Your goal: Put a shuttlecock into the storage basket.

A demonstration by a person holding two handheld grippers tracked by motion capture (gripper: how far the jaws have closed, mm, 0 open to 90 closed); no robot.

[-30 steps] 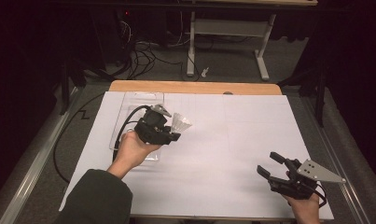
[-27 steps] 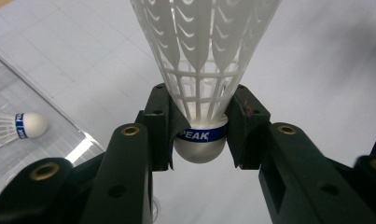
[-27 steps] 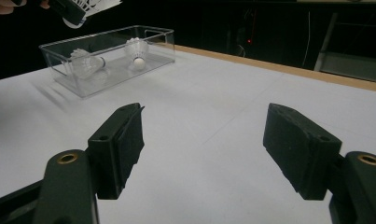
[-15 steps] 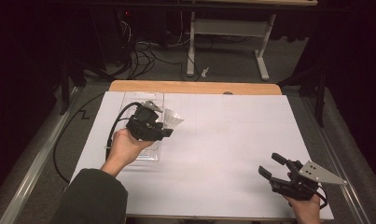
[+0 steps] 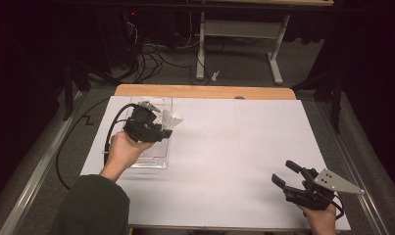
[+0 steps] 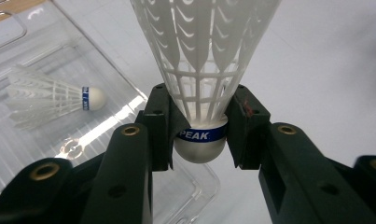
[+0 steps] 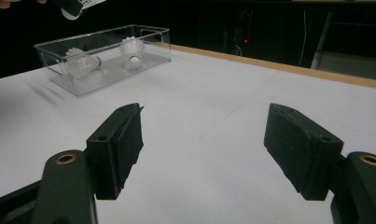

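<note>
White counter, wide and bare at the middle; clear plastic tray at its left side, two shuttlecocks lying inside. Left hand-held gripper above the tray's edge, clamped on the cork of a white shuttlecock, skirt pointing away. Right hand-held gripper near the front right corner, jaws apart, nothing between
</note>
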